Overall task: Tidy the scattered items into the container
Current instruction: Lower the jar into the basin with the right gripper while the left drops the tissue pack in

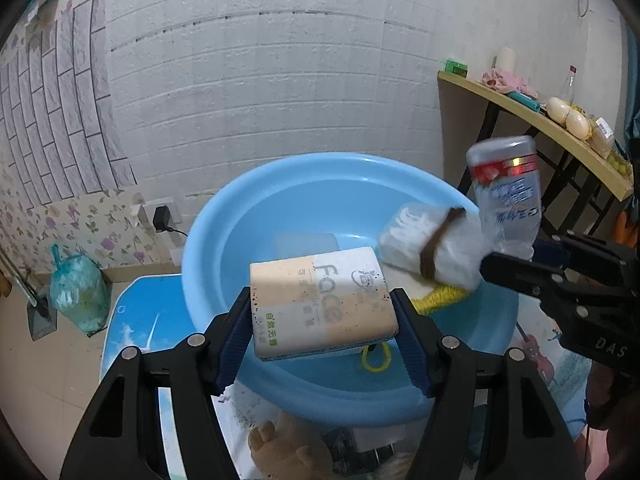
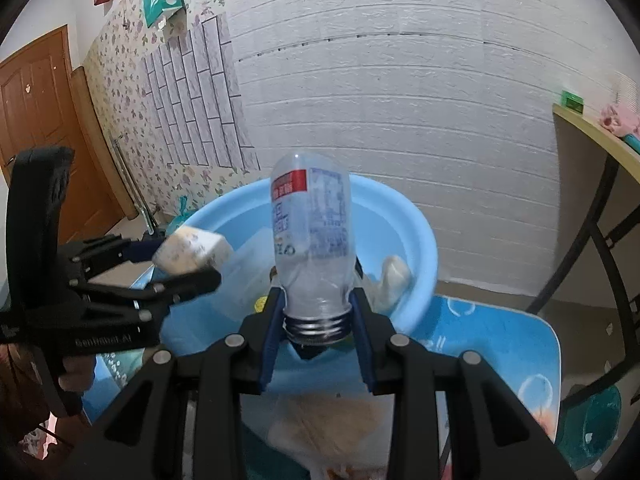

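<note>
While held over the blue basin [image 1: 208, 240], the left gripper [image 1: 324, 312] has its jaws clamped on a tissue pack [image 1: 320, 300] | right gripper [image 2: 320, 312] jaws pinch a clear plastic bottle [image 2: 312, 240] near its threaded neck, base up, above the basin [image 2: 420, 248].

Tabletop [image 2: 500, 360], blue with a bubble print: bears a light-blue plastic basin [image 1: 224, 240] directly ahead of both tongs, and a tan plush toy [image 1: 280, 444] lying beneath the tongs at its near edge. Floor [image 1: 40, 360], pale tile, left of the tabletop: bears a tied greenish bag [image 1: 78, 292] by the wall.
</note>
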The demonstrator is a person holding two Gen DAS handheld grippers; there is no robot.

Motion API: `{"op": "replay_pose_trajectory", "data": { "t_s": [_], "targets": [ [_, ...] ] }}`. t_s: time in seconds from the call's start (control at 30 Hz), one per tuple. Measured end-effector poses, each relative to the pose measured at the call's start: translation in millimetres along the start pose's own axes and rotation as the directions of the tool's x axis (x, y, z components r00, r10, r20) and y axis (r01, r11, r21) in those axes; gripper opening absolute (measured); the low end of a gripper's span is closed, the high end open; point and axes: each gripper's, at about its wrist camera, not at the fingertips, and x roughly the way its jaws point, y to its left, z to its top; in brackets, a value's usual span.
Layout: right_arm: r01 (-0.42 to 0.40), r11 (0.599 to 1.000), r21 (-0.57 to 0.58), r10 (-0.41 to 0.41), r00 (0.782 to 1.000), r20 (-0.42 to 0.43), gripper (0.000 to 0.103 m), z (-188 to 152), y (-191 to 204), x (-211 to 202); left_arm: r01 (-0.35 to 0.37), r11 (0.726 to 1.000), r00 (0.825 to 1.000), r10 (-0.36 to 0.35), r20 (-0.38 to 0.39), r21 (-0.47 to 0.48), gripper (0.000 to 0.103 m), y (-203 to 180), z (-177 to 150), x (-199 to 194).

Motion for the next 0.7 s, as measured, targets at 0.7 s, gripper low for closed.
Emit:
{"op": "replay_pose_trajectory", "data": {
  "t_s": [0.7],
  "targets": [
    [-0.052,0.997,-0.050,0.048,0.996,-0.073,0.044,-9,26,18,-0.012,1.000,1.000,0.012,0.024,-0.011,0.082,7,-3,-13]
  ]
}}
